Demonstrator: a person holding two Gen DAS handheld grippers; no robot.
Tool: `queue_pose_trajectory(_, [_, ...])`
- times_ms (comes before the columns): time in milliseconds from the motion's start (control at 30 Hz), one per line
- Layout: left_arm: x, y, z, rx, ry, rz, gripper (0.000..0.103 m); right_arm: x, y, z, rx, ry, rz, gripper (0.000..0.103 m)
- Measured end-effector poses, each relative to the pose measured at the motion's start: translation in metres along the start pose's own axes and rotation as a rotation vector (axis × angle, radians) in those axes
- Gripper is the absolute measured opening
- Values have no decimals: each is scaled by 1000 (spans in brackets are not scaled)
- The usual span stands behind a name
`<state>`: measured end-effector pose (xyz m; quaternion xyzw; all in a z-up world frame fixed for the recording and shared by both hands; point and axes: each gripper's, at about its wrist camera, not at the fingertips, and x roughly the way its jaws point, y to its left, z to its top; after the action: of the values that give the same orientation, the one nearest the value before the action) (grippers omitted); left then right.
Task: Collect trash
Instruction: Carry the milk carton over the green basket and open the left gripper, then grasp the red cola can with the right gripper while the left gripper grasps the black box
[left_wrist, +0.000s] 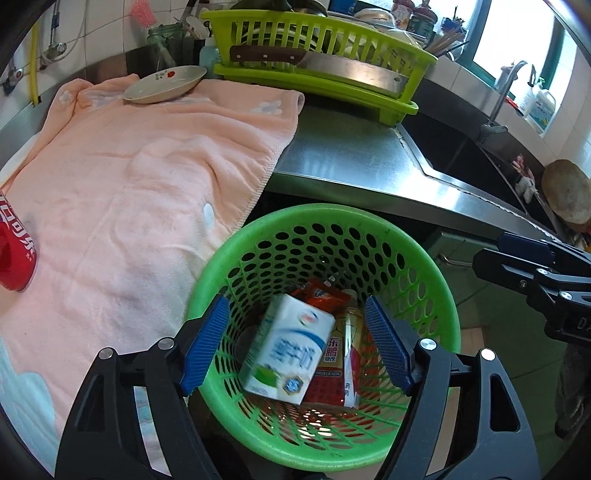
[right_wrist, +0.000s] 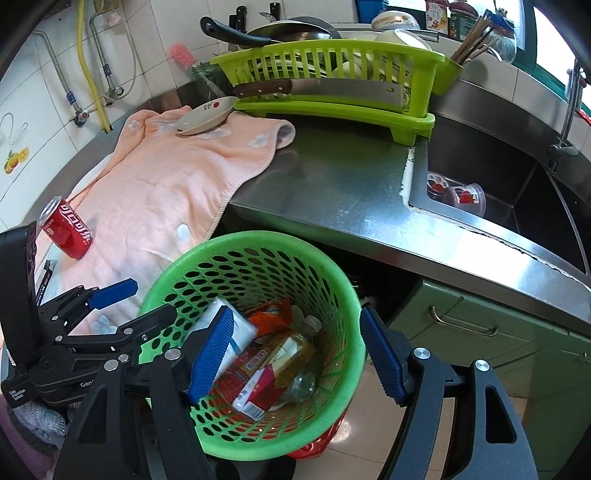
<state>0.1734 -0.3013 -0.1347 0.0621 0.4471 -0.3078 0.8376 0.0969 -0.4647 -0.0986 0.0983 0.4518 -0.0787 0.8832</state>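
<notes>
The steel tabletop (right_wrist: 332, 184) fills the upper half of the right wrist view, with a pink towel (right_wrist: 166, 192) spread over its 10 o'clock side. Below its front edge sits the green basket (right_wrist: 354, 332), already holding a milk carton (left_wrist: 286, 350), an orange wrapper (right_wrist: 269, 314) and a bottle (right_wrist: 295, 354). The left gripper (left_wrist: 295, 347) hangs above the basket with its jaws apart, the carton lying loose beneath them — a drop into the basket looks just done. The right gripper (right_wrist: 295, 354) is likewise spread, its pads straddling the basket's rim and nothing clamped. A red cola can (right_wrist: 68, 232) stands on the towel at 9 o'clock; the next move likely calls for reaching left and closing on it upright.
</notes>
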Motion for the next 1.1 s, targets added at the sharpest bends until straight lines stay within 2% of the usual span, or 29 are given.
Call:
queue_pose_trajectory(233, [-28,18,-8,-4,-32,45,75,-4,22,4,-31,-17,29,68])
queue_pose_trajectory(433, [-60,52,-22,-47,-57,102,75,-5,54,11,-78,-28,71,70])
queue_pose_trajectory(767, [-123,132,-57,-174,-102,242,75,3,137,27,-193,-38,176,73])
queue_pose_trajectory(1100, [-170,196,-92,-289,-122,369,77,18,236,45,-296,-43,301,79])
